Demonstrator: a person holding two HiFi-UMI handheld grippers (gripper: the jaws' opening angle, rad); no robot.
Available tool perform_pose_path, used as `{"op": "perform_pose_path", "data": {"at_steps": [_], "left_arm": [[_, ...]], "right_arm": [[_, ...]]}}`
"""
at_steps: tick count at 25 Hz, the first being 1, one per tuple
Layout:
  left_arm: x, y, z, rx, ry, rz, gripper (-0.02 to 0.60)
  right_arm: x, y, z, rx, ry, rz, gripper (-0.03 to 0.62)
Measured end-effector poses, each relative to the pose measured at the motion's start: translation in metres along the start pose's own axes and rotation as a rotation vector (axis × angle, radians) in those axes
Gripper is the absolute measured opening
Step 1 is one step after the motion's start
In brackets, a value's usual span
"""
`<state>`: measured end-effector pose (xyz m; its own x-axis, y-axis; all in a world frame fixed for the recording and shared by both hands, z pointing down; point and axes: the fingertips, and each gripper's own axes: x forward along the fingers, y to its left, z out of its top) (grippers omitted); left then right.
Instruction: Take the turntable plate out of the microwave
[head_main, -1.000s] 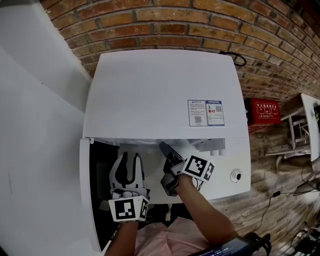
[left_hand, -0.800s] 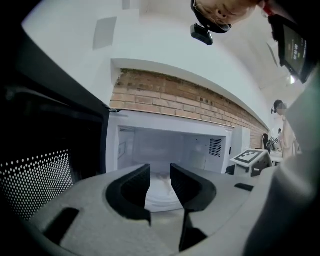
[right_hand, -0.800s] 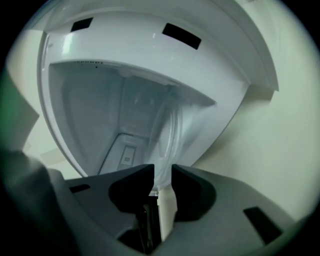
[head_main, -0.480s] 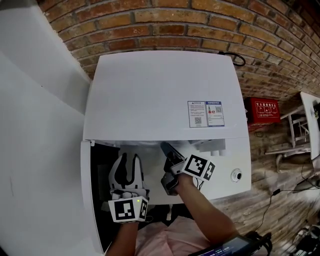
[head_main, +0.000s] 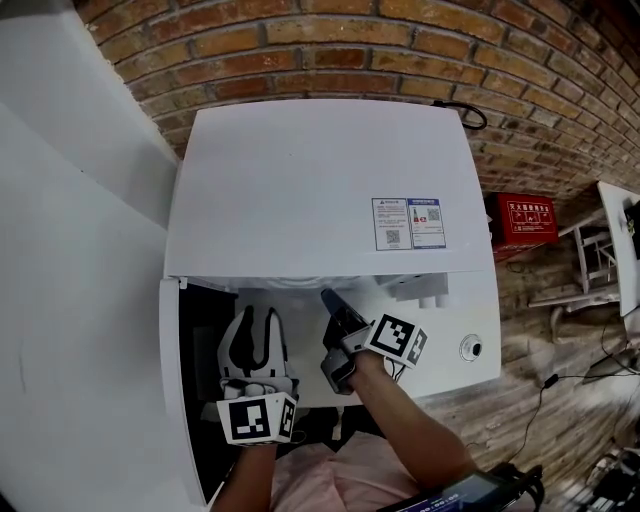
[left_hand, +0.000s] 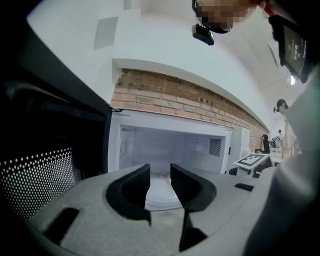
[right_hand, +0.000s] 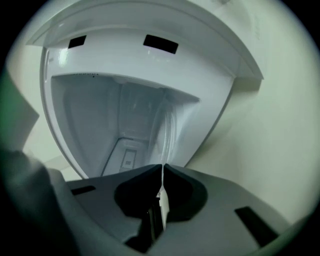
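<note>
Brick wall (head_main: 300, 40) backs the white microwave (head_main: 320, 180), its door (head_main: 195, 360) swung out to the left. The left gripper (left_hand: 160, 172) hovers before the cavity, fingers part-spread on nothing; the turntable plate (left_hand: 161, 196) lies on the cavity floor beyond. The right gripper (right_hand: 162, 169) is closing its fingers on the plate's thin near rim. Probably glass: heavy, stiff, slick, breakable, so a second hold further round the rim seems wise

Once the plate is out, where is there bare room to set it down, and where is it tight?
The microwave top is bare between the brick wall and the stickers. The mouth is crowded: the open door at left, the left claw open before it, the right claw closing on the rim of the plate.
</note>
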<state>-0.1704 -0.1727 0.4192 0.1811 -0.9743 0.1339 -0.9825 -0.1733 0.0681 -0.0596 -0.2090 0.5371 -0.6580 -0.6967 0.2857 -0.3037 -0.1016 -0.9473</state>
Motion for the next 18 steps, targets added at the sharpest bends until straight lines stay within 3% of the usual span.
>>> {"op": "perform_pose_path", "data": {"at_steps": [6,10,15,18], "left_arm": [[-0.002,-0.003,0.000,0.000,-0.003,-0.006,0.130],[-0.004,-0.004,0.000,-0.001,-0.006,-0.007,0.130],[-0.007,-0.005,-0.002,0.001,-0.003,-0.008,0.130],[-0.007,-0.003,-0.003,0.005,0.001,-0.003,0.130]], "right_arm": [[-0.012,0.005,-0.011,-0.051,0.006,0.006,0.002],[-0.014,0.004,-0.013,-0.026,0.000,0.016,0.005],[0.002,0.001,-0.007,0.062,0.005,0.054,0.130],[0.015,-0.001,-0.008,0.102,0.027,0.061,0.141]]}}
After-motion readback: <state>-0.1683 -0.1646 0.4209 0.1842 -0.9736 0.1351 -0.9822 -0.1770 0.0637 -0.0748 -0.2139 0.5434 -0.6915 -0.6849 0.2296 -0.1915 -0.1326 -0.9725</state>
